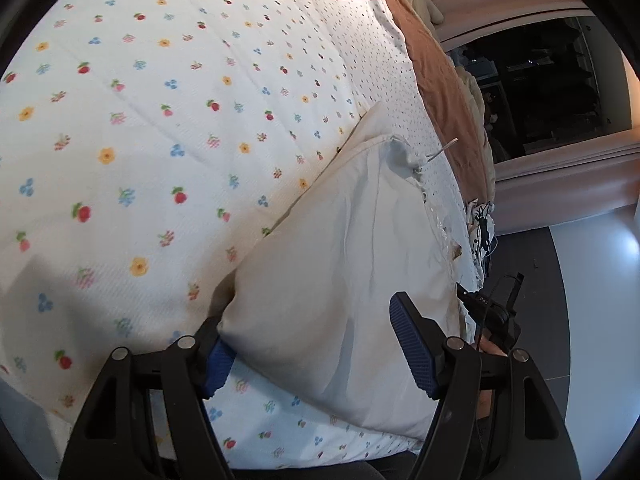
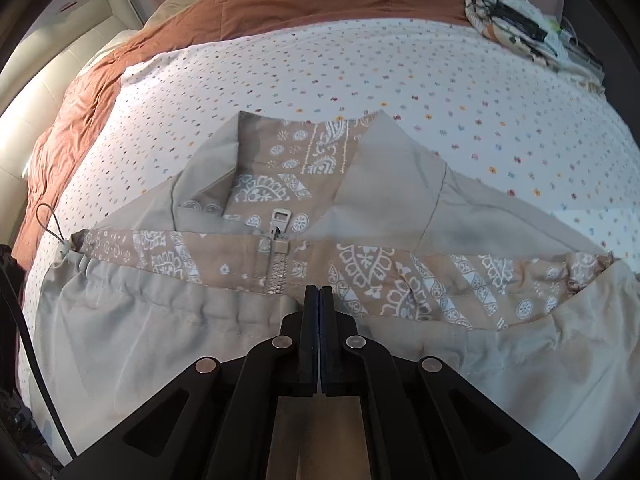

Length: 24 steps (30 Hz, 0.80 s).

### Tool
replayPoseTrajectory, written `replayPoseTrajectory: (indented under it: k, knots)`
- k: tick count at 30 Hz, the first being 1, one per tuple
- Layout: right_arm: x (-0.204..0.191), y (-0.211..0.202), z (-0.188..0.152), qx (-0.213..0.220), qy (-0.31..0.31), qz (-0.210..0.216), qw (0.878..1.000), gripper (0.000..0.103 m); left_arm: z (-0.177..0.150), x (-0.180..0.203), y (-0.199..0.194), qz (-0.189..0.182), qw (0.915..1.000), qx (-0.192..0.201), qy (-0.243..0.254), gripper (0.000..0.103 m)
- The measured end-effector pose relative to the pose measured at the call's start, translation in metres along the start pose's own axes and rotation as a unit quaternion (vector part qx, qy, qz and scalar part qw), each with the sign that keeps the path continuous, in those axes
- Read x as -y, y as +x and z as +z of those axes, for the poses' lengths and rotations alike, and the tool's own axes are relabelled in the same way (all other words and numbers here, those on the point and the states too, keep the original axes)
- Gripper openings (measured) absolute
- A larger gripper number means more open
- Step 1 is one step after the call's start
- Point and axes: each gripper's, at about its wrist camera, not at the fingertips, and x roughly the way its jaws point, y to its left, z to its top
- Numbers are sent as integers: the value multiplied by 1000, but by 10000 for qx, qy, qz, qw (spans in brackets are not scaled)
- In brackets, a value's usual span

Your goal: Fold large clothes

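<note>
Jacket [image 2: 248,316] fabric is spread flat on a flowered sheet [image 2: 400,80] over a bed, its lower part folded up so that the paisley lining is shown as a band across the middle. At the left end of that band a drawstring loop [image 2: 50,224] is seen lying on the sheet. Further right, the collar [image 2: 208,176] is turned open, and the zipper [image 2: 278,252] is seen closed below its pull, near the middle. Just below the zipper the right gripper [image 2: 319,300] is found with its jaws pressed together, over the hem; whether cloth is pinched between them cannot be told. To the far right, at the top corner of the bed, a small heap of patterned cloth [image 2: 520,32] is seen. A rust blanket [image 2: 280,4] is laid beyond the sheet.

In the left wrist view the sheet [image 1: 160,120] fills the left side. The left gripper [image 1: 312,352] is held wide, its blue pads [image 1: 412,344] set on either side of a pale corner of the jacket [image 1: 340,260], apart from the cloth on the right side. The drawstring toggle [image 1: 416,160] is seen at the upper edge of that corner. The blanket [image 1: 432,60] and a dark window [image 1: 540,80] are seen to the right.
</note>
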Motion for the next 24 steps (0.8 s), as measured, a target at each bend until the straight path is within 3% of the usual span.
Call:
replayPoseTrajectory:
  k: [5, 6, 11, 14, 15, 19, 23, 24]
  knots:
    - [8, -1, 3, 0, 94, 252, 9996, 0, 7, 10, 11, -46, 9998, 42, 192, 69]
    - [9, -6, 4, 50, 132, 320, 9994, 0, 8, 11, 11, -52, 9998, 44, 210, 64]
    - [7, -34, 6, 154, 214, 395, 9989, 0, 0, 15, 15, -270, 9991, 9, 318, 61]
    - [-2, -58, 1, 241, 164, 392, 9988, 0, -4, 17, 20, -237, 9991, 23, 339, 42]
    - [-5, -66, -2, 252, 137, 448, 9986, 0, -3, 17, 20, -200, 9993, 37, 327, 26]
    - [-14, -101, -16, 296, -38, 523, 9982, 0, 0, 28, 6, -261, 9984, 234, 445, 16]
    - [-18, -135, -29, 391, -149, 628, 9971, 0, 2, 49, -7, -473, 9972, 322, 475, 14]
    - [-19, -145, -33, 458, -167, 637, 9968, 7, 2, 57, -10, -499, 9965, 362, 561, 13]
